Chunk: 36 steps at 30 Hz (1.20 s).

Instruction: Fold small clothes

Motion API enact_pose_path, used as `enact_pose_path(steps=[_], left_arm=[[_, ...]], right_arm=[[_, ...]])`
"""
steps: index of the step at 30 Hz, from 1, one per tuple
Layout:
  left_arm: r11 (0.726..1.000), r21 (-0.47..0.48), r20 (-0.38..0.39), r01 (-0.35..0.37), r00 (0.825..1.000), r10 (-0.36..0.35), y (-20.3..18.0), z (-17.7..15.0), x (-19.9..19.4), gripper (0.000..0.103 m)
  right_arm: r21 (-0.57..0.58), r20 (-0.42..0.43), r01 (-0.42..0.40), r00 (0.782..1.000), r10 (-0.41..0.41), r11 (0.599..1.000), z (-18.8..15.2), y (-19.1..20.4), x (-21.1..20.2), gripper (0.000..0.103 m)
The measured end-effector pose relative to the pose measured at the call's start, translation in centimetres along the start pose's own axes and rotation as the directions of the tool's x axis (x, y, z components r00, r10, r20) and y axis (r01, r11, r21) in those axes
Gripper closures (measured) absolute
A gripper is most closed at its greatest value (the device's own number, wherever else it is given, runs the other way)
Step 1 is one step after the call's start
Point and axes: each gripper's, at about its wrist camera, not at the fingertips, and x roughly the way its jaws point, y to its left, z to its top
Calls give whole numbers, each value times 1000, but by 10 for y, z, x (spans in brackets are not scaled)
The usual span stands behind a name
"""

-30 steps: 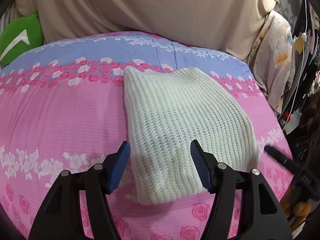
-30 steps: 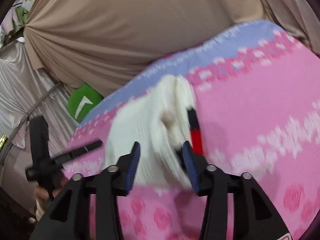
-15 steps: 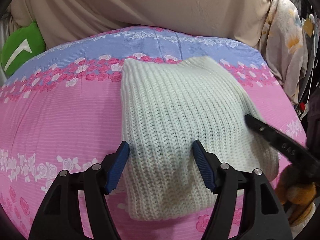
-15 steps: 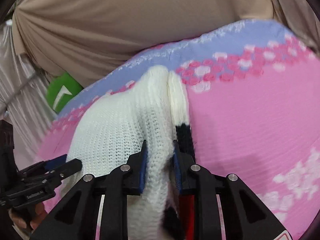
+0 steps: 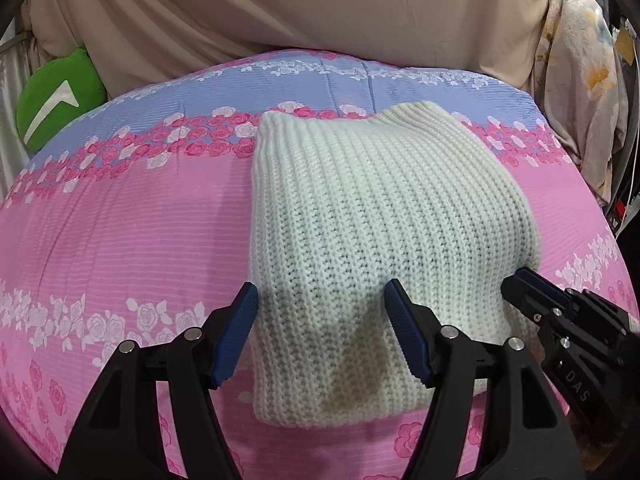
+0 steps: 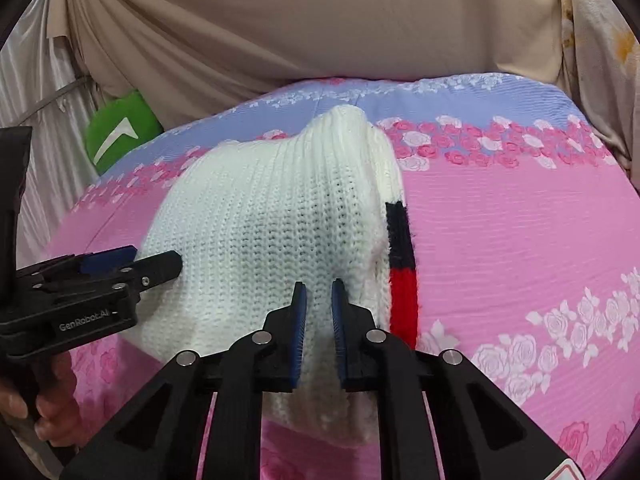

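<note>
A folded white knit sweater (image 5: 360, 220) lies on the pink and blue floral bedspread (image 5: 120, 240). My left gripper (image 5: 320, 340) is open, its blue-padded fingers straddling the sweater's near edge just above it. In the right wrist view the sweater (image 6: 272, 232) shows a black and red striped edge (image 6: 402, 264) on its right side. My right gripper (image 6: 319, 332) is shut on the sweater's near right edge, with knit fabric pinched between the pads. The right gripper also shows in the left wrist view (image 5: 560, 320), and the left gripper shows in the right wrist view (image 6: 120, 264).
A beige curtain (image 5: 320, 8) hangs behind the bed. A green cushion (image 5: 56, 96) sits at the far left. Floral fabric (image 5: 580, 80) hangs at the right. A hand (image 6: 24, 408) holds the left gripper's handle.
My right gripper has closed on the sweater's near right edge. My left gripper has moved a little closer over the sweater and stayed open.
</note>
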Motion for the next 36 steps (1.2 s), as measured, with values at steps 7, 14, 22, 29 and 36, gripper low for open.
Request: enact_pose_path(steps=[7, 14, 22, 29, 36], left_arm=[[1000, 3, -6, -14, 1000, 14, -3, -7, -3, 39], [1000, -8, -15, -17, 1000, 17, 1, -12, -6, 39], [999, -47, 2, -20, 1000, 20, 21, -15, -21, 34], [997, -71, 46, -18, 999, 21, 32, -7, -35, 34], [999, -40, 7, -27, 1000, 27, 18, -6, -16, 34]], right_arm=[[10, -52, 12, 999, -11, 1000, -14, -1, 12, 94], [76, 98, -57, 994, 49, 996, -2, -1, -31, 87], [109, 68, -23, 998, 16, 994, 34, -23, 9, 56], [95, 176, -66, 983, 48, 993, 45, -23, -20, 85], [163, 83, -57, 996, 44, 985, 33, -40, 4, 76]])
